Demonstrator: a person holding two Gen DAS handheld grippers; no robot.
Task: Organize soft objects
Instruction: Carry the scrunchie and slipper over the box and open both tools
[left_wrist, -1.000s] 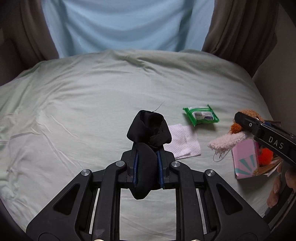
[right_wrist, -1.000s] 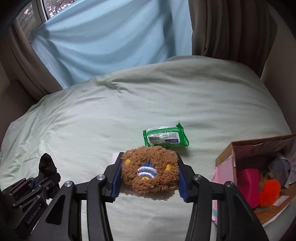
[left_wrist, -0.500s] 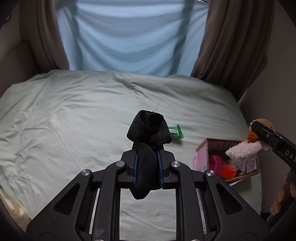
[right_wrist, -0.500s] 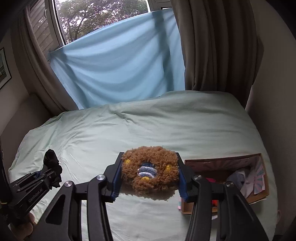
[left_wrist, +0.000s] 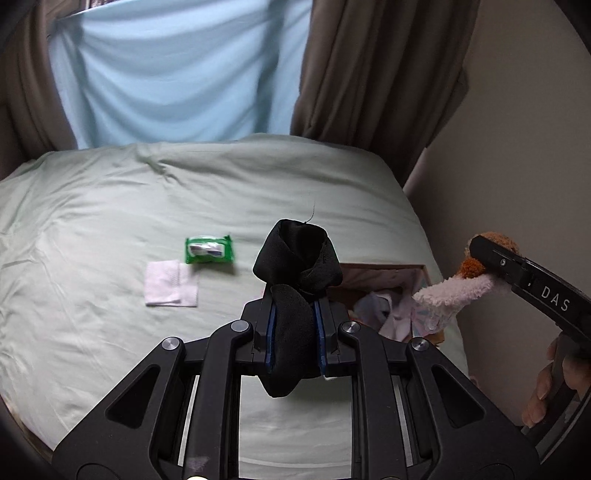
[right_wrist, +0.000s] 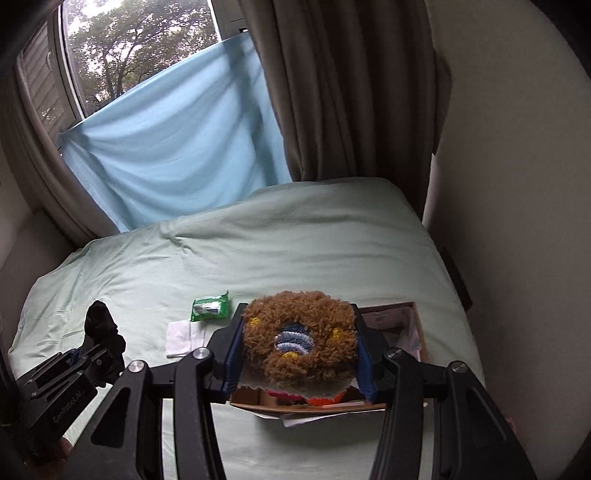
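The left gripper (left_wrist: 294, 332) is pinching a rolled, matte black sock (left_wrist: 295, 266). The right gripper (right_wrist: 299, 347) is squeezing a shaggy, round brown plush (right_wrist: 299, 332) above the cardboard box (right_wrist: 413, 325).

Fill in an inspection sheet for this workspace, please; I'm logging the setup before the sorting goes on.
Surface: bed under a pale green, wrinkled sheet.
Job's things: rolled black cloth in the left tool; brown plush toy in the right tool, a pale pink fluffy piece hanging by it; open cardboard box near the bed's right edge, already holding soft items.
Clutter: green wipes pack and a white folded cloth lying side by side on the sheet.
Grippers: left tool shut on the black cloth; right tool shut on the plush toy.
Cables: nothing seen.
Surroundings: brown curtains, light blue drape across the window, plain wall on the right.
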